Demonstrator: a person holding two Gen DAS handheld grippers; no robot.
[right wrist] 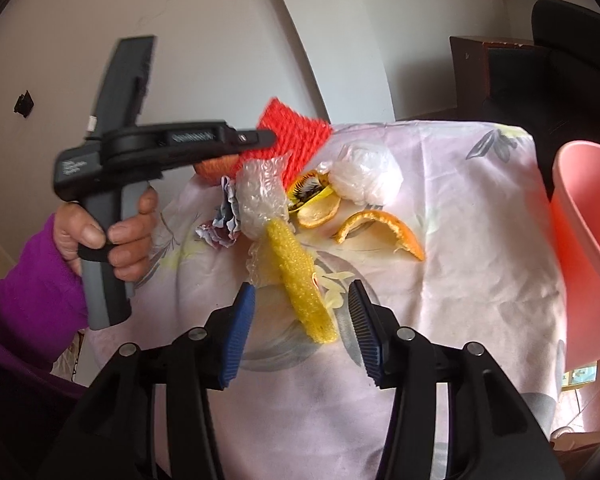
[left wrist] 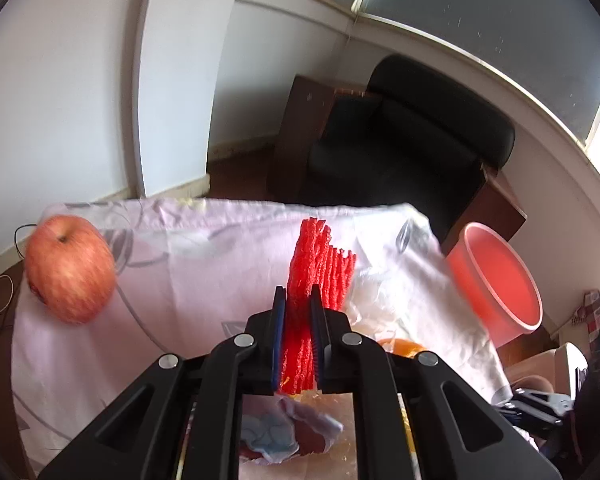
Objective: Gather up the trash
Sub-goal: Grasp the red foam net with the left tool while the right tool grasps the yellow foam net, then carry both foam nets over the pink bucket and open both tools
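Observation:
My left gripper (left wrist: 298,300) is shut on a red foam fruit net (left wrist: 320,268) and holds it above the table; the right wrist view shows that gripper (right wrist: 266,136) from the side with the net (right wrist: 296,136) in it. My right gripper (right wrist: 302,300) is open, low over the table, with a yellow foam net (right wrist: 300,280) lying between its fingers. Orange peels (right wrist: 380,228), a bubble-wrap wad (right wrist: 260,200), a crumpled clear plastic wad (right wrist: 368,176) and a crumpled paper scrap (right wrist: 224,216) lie on the cloth. A pink bin (right wrist: 588,240) stands at the table's right edge, also in the left wrist view (left wrist: 500,280).
An apple (left wrist: 70,268) sits at the far left of the floral tablecloth (left wrist: 200,260). A black armchair (left wrist: 412,140) and brown cabinet (left wrist: 304,120) stand beyond the table. Cables lie on the floor at the left.

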